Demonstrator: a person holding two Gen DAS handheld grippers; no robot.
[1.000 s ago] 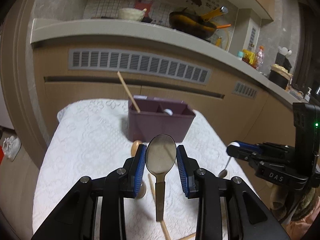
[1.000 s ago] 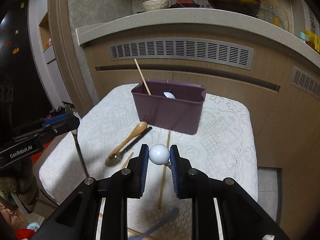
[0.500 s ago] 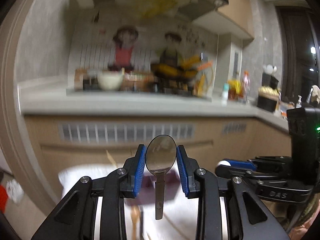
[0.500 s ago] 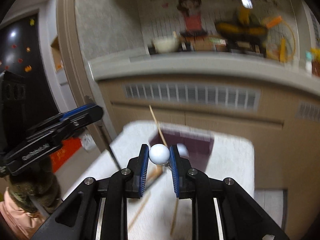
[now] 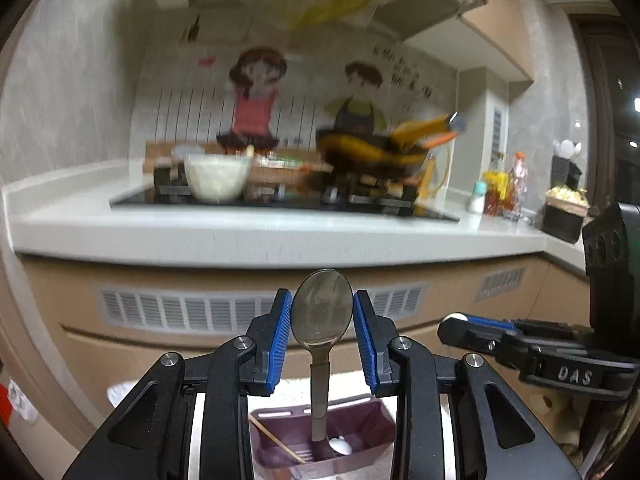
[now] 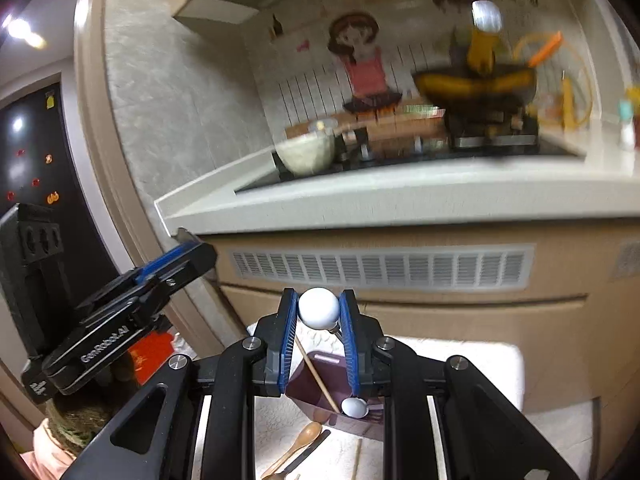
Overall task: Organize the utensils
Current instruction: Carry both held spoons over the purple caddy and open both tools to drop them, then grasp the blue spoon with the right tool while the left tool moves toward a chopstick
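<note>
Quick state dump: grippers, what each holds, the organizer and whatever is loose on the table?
left gripper: shut on metal spoon.
metal spoon: held by the bowl, handle hanging down over the organizer.
right gripper: shut on white spoon.
white spoon: held, raised above the organizer.
purple organizer: upright, holds a chopstick and a white spoon.
wooden spoon: lying loose on the white cloth.

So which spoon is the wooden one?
The brown wooden spoon lying on the white cloth in front of the purple box. The metal spoon sits in the left gripper; the white spoon sits in the right gripper.
</note>
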